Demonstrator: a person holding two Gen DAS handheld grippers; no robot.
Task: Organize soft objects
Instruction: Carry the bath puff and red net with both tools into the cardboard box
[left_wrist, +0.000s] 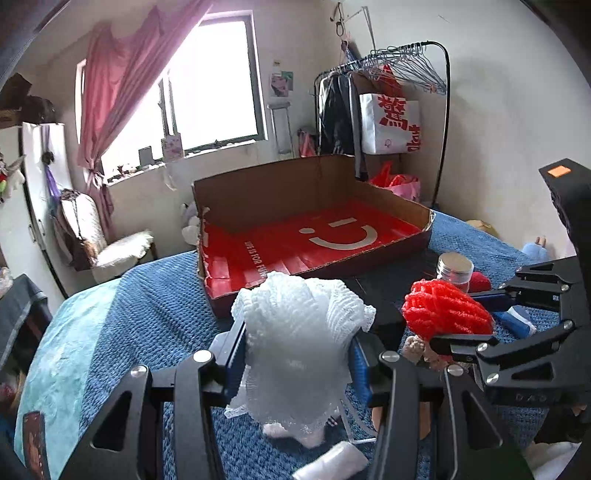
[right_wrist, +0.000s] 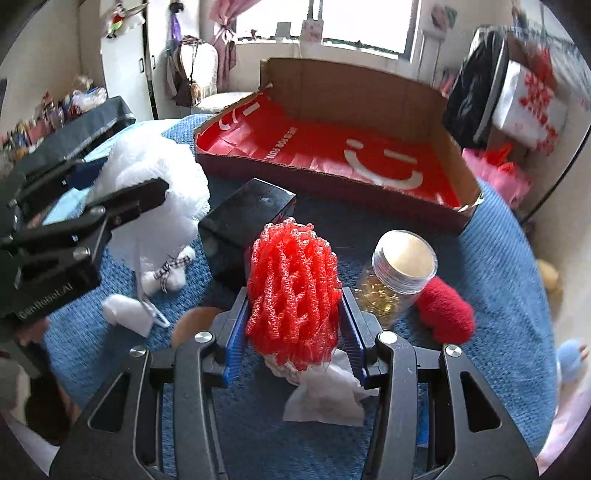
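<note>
My left gripper (left_wrist: 298, 350) is shut on a white foam net bundle (left_wrist: 295, 317), squeezed between its blue pads above the blue bedspread (left_wrist: 155, 317). My right gripper (right_wrist: 295, 325) is shut on a red foam net bundle (right_wrist: 291, 280). In the left wrist view the right gripper (left_wrist: 469, 319) with the red net (left_wrist: 443, 310) hangs just to the right. In the right wrist view the left gripper (right_wrist: 110, 181) with the white net (right_wrist: 162, 206) hangs at the left. A low cardboard box (left_wrist: 273, 192) with a red smiley lining lies on the bed beyond both grippers, nothing in it; the right wrist view shows the box (right_wrist: 351, 92) too.
On the bedspread between the grippers and the carton lie a black box (right_wrist: 243, 221), a clear jar (right_wrist: 399, 269) with gold contents, a red plush piece (right_wrist: 447, 310), a white tissue (right_wrist: 325, 398) and a small white plush with a checked bow (right_wrist: 166, 273). A clothes rack (left_wrist: 388, 92) stands behind.
</note>
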